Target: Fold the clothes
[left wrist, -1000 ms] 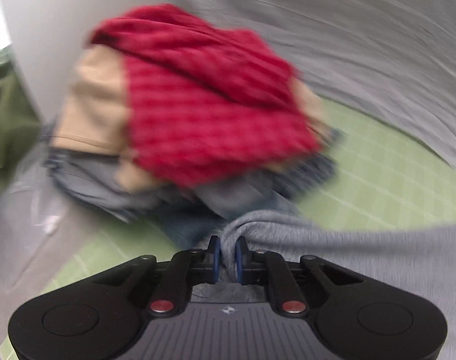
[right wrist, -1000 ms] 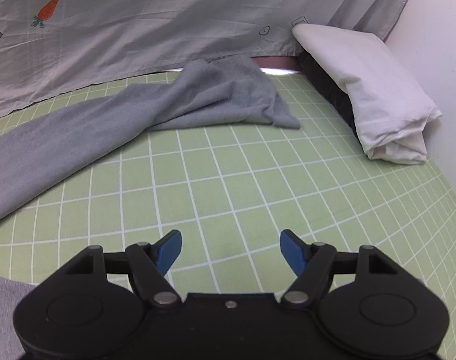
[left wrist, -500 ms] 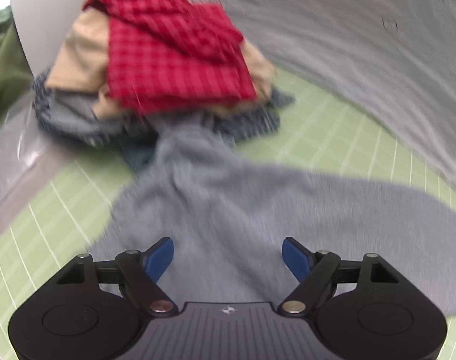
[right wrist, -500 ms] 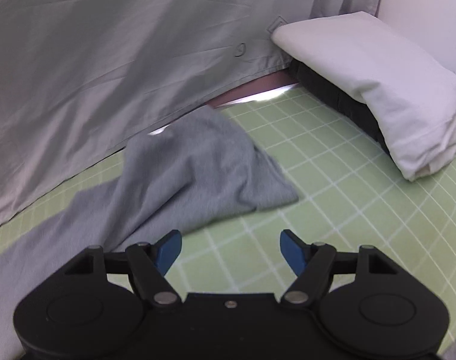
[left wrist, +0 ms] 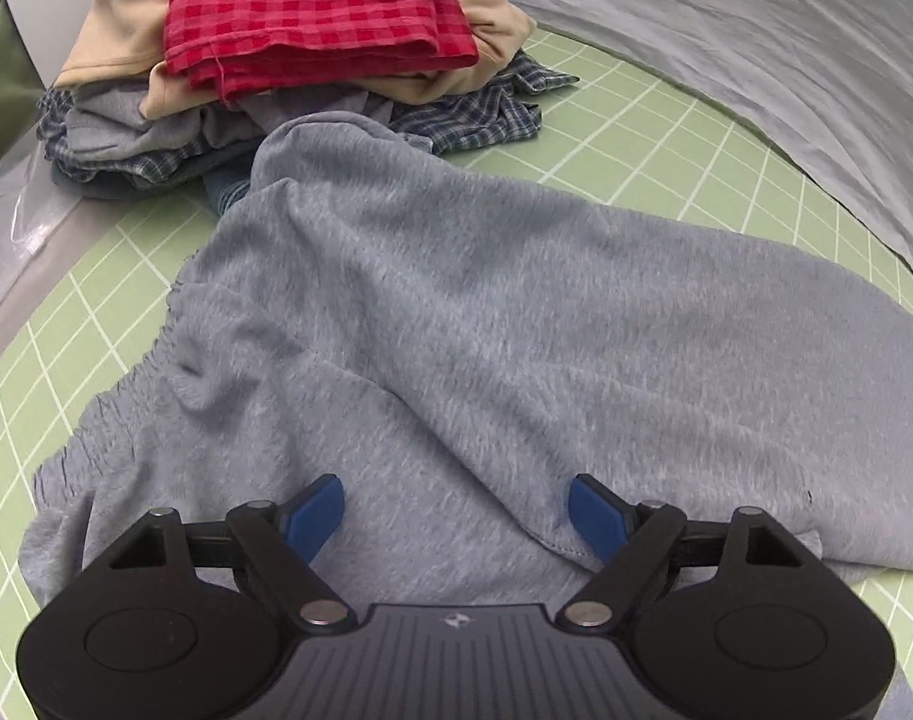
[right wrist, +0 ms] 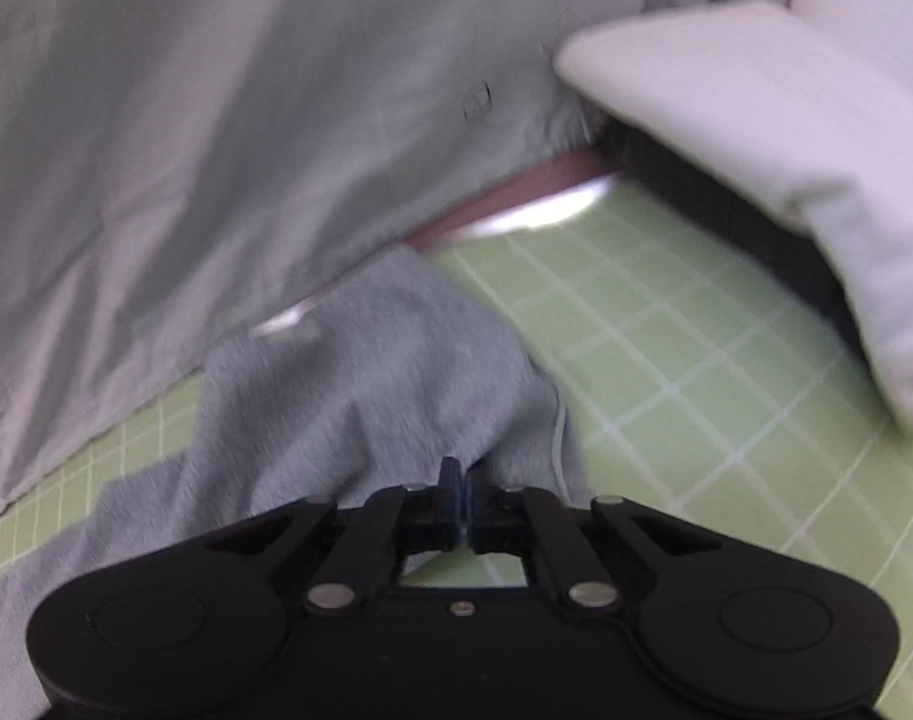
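Grey sweatpants (left wrist: pixel 486 324) lie spread on the green grid mat (left wrist: pixel 666 138), waistband end at the left near the clothes pile. My left gripper (left wrist: pixel 456 519) is open and empty, hovering just over the waistband end. In the right wrist view the far leg end of the grey sweatpants (right wrist: pixel 372 378) lies bunched on the mat. My right gripper (right wrist: pixel 455 501) is shut on the edge of that leg end.
A pile of folded clothes (left wrist: pixel 312 18), red checked cloth on top, stands behind the waistband. A grey sheet (left wrist: pixel 756 48) hangs along the back, also in the right wrist view (right wrist: pixel 216 138). A white pillow (right wrist: pixel 774 138) lies at the right.
My left gripper let go of the grey cloth, opened and drew back. My right gripper moved forward to the leg end and shut on it.
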